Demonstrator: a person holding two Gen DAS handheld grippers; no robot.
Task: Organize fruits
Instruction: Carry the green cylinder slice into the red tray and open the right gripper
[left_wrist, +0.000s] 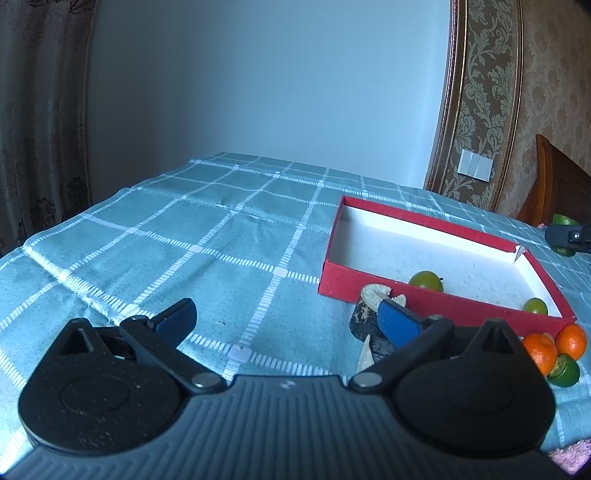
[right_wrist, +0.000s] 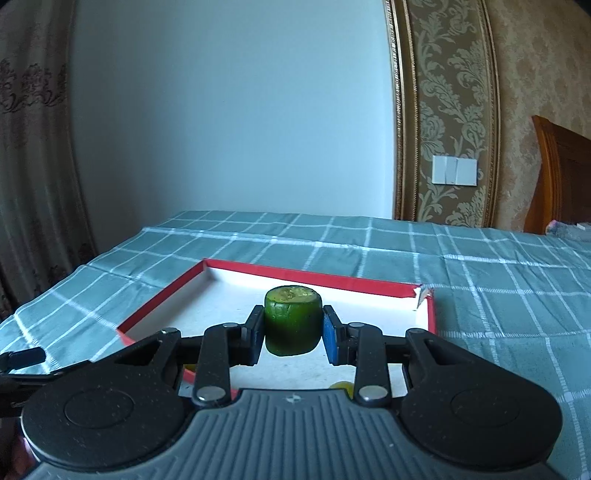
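- Green fruit (right_wrist: 292, 320) sits clenched between the right tool's (right_wrist: 293, 334) pads, above the red box (right_wrist: 162, 295).
- Left wrist view alone shows the left tool (left_wrist: 286, 319) spread wide with nothing in it, two green fruits in the box, two oranges (left_wrist: 556, 345) outside it.
- Dark object (left_wrist: 364, 321) behind its blue pad: hard to identify.

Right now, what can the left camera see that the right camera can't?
Only the left wrist view shows two oranges and a green fruit on the tablecloth by the box, a dark lump with pale peel, and the open left gripper.

Only the right wrist view shows, up close, the right gripper shut on a green fruit piece, over the box.

Both show the red box, some green fruit inside it, and the checked tablecloth.
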